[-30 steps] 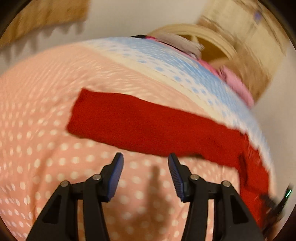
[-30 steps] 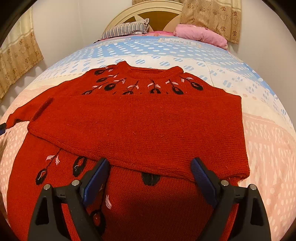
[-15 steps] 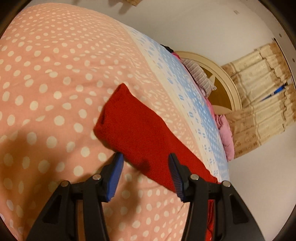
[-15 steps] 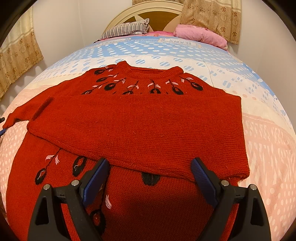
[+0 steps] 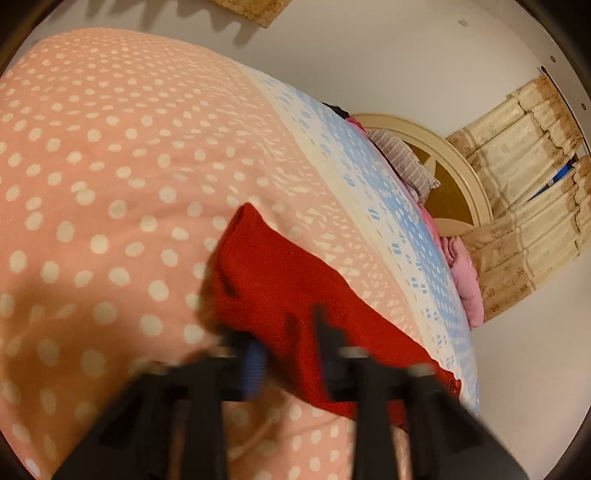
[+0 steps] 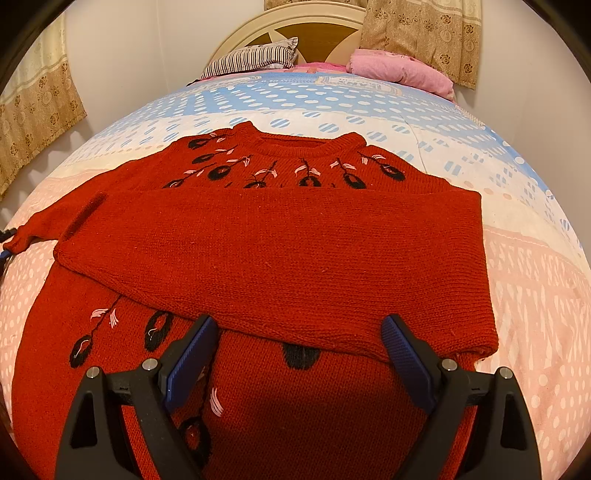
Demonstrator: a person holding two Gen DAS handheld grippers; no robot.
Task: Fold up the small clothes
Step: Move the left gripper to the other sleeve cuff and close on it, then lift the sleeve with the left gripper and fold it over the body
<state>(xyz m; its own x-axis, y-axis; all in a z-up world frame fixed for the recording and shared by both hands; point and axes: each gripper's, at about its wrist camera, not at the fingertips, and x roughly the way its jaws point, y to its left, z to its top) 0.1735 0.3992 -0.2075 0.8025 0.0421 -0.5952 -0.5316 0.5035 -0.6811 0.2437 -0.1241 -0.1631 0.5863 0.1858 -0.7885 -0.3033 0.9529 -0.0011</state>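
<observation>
A red knitted sweater (image 6: 288, 251) with black and pink flower stitching lies flat on the bed, one sleeve folded across its chest. My right gripper (image 6: 299, 343) is open wide and empty, just above the sweater's lower body. The other sleeve (image 5: 280, 288) stretches out over the pink dotted quilt in the left wrist view. My left gripper (image 5: 288, 350) is blurred, its jaws on either side of this sleeve near the cuff, with red fabric between them. Its tip shows at the far left of the right wrist view (image 6: 7, 243), at the sleeve's cuff.
The bed has a pink dotted quilt (image 5: 92, 184) with a blue and white section (image 6: 295, 99). A striped pillow (image 6: 251, 61), a pink pillow (image 6: 399, 70) and a cream headboard (image 6: 295, 22) are at the far end. Curtains (image 5: 524, 221) hang behind.
My left gripper has moved onto the outstretched sleeve and its jaws have narrowed around the fabric. The right gripper and the sweater body have not moved.
</observation>
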